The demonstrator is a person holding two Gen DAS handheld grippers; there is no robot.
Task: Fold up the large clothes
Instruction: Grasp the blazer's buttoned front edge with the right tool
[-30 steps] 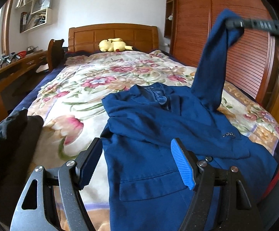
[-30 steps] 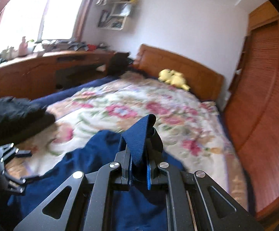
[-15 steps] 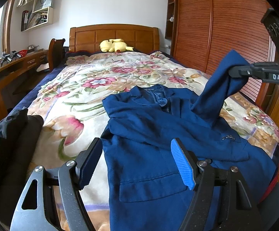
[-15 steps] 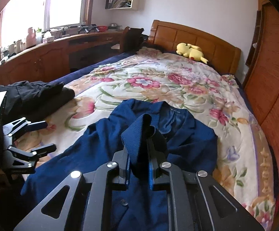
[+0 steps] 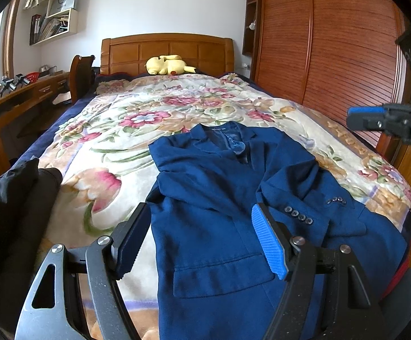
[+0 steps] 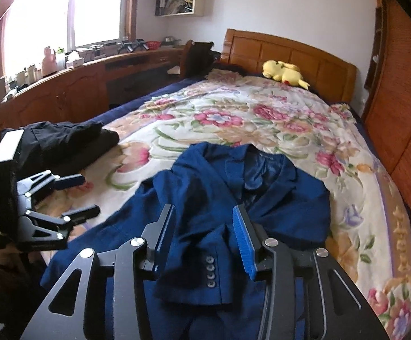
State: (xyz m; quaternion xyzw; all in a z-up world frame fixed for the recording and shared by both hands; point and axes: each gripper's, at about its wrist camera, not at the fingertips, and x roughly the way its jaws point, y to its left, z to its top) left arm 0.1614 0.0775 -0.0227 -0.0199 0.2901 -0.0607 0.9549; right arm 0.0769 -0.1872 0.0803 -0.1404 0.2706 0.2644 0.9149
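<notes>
Looking along the left gripper [image 5: 199, 238], I see its jaws spread and empty above the blue jacket [image 5: 219, 198], which lies front up on the floral bedspread [image 5: 137, 119]. One sleeve [image 5: 299, 201] is laid across the chest, so the sleeve fold seems done. On the right gripper [image 5: 364, 116], only "DA" reads.

From the right wrist, that gripper's jaws have just been opening, the cuff lying loose beneath them. Next probably comes the other sleeve.
</notes>
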